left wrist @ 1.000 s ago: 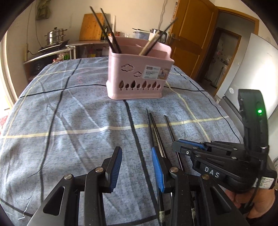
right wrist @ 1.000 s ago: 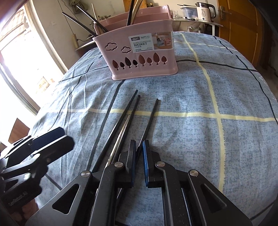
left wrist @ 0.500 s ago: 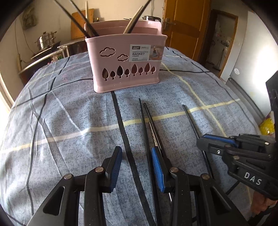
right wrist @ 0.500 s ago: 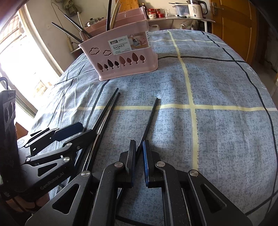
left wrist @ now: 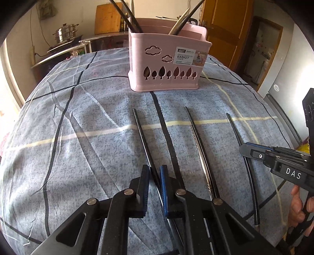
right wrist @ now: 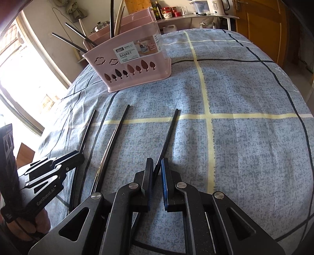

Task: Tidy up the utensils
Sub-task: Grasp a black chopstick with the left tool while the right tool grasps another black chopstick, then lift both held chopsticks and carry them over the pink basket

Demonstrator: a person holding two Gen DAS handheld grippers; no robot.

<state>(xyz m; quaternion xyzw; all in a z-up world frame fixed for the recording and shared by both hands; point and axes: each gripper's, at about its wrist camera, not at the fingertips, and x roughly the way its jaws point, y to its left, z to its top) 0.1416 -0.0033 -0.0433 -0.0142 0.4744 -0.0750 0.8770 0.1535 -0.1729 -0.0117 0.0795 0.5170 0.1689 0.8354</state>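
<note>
Left gripper (left wrist: pixel 154 176) is closed down on a black chopstick (left wrist: pixel 142 137): the stick runs straight up the gap between the blue pads, tip aimed at the pink basket (left wrist: pixel 166 64), jaws nearly together around it. Right gripper (right wrist: pixel 156 172) is the same story on the rightmost chopstick (right wrist: pixel 168 133), which enters between its pads low in the right wrist view; fingers narrow, pinching it or at least touching both sides, contact is hard to confirm from this angle. Between the two held sticks a third, black and silver chopstick (left wrist: pixel 198 141) lies free on the blue checked tablecloth (left wrist: pixel 88 109), just beside the left gripper's right finger. All three lie roughly parallel, near ends toward the grippers. The basket stands upright further back on the cloth, well apart from the stick tips, with several utensils (left wrist: pixel 129 17) already leaning in its compartments. Right gripper body shows at the right edge of the left wrist view.
</note>
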